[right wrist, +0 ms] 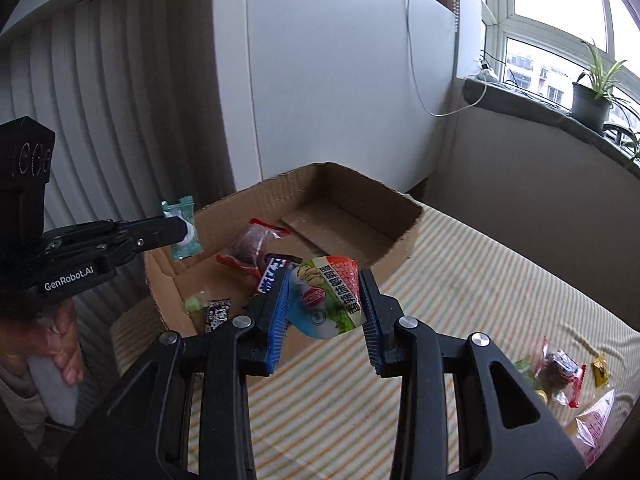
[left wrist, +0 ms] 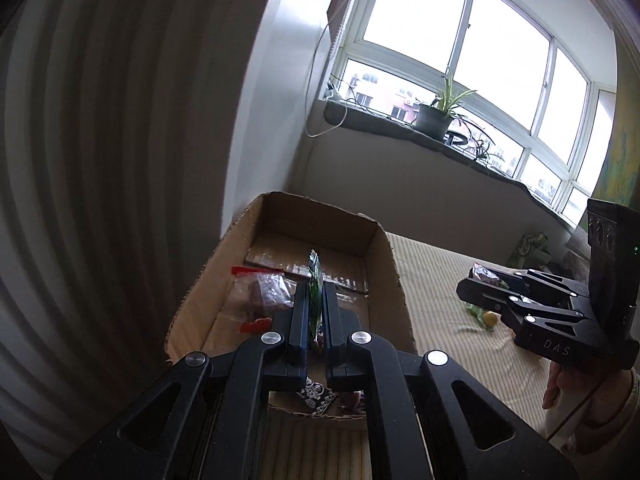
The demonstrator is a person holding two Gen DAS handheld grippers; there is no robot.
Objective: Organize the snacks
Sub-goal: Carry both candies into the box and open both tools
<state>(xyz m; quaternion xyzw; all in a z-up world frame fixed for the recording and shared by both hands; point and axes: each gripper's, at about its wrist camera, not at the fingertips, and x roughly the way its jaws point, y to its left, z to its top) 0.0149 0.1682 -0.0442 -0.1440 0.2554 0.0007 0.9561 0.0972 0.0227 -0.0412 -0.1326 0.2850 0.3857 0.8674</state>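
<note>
Black linkage arms of the right gripper (right wrist: pixel 323 304) fill the foreground of its view, and between the blue-padded jaws sits a puffy round snack pouch with a red, green and white printed face (right wrist: pixel 326 298), pinched from both sides and held above the striped yellow-and-white cloth surface (right wrist: pixel 460 292), just in front of the near wall of the open brown cardboard box (right wrist: pixel 372 204). Over on the left, the left gripper (left wrist: pixel 316 308) has its jaws drawn narrow on a thin green-and-white candy wrapper (left wrist: pixel 315 280), seen edge-on in its own view and as a small teal sachet in the right view, hanging over the box's left side. Inside the box several items already lie: a clear red-edged packet of dark dried fruit (right wrist: pixel 250 246), a blue-and-white bar wrapper (right wrist: pixel 274 274), a small black-and-white patterned sachet (right wrist: pixel 216 312) and a green sweet (right wrist: pixel 194 303). Toward the right edge of the cloth a loose cluster remains outside: another red-trimmed clear packet (right wrist: pixel 560 372), a small yellow sachet (right wrist: pixel 600 370), a pink-and-white bag (right wrist: pixel 596 428) and some green bits. By my reading the sorting is roughly half done, with both held pieces about to go into the box and the right-hand cluster still to be collected.
</note>
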